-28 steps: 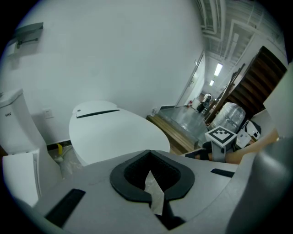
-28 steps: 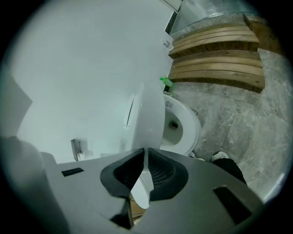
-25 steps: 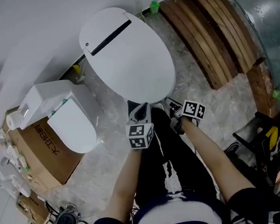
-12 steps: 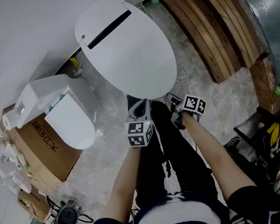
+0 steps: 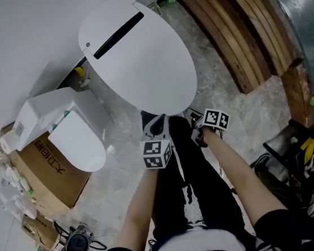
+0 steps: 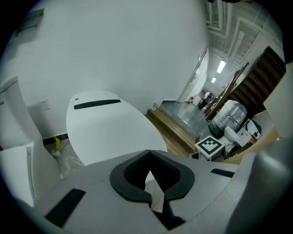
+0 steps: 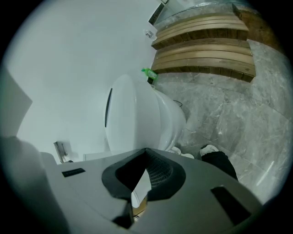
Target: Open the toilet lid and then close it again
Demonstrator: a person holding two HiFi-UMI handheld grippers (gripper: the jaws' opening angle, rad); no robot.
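Glossy white oval toilet lid (image 5: 137, 56)

One line of dark printed characters stood on the top face of the brown cardboard box (image 5: 41, 179) on the floor at the left of the head view; the characters lay turned and were too small to be read. The left gripper (image 5: 155, 122) and the right gripper (image 5: 194, 117) each bore a cube faced with black-and-white square coded markers (image 5: 156, 154), and the right gripper's marker also showed in the left gripper view; these markers carried no letters or numbers. No other text, brand, number or sign could be read.
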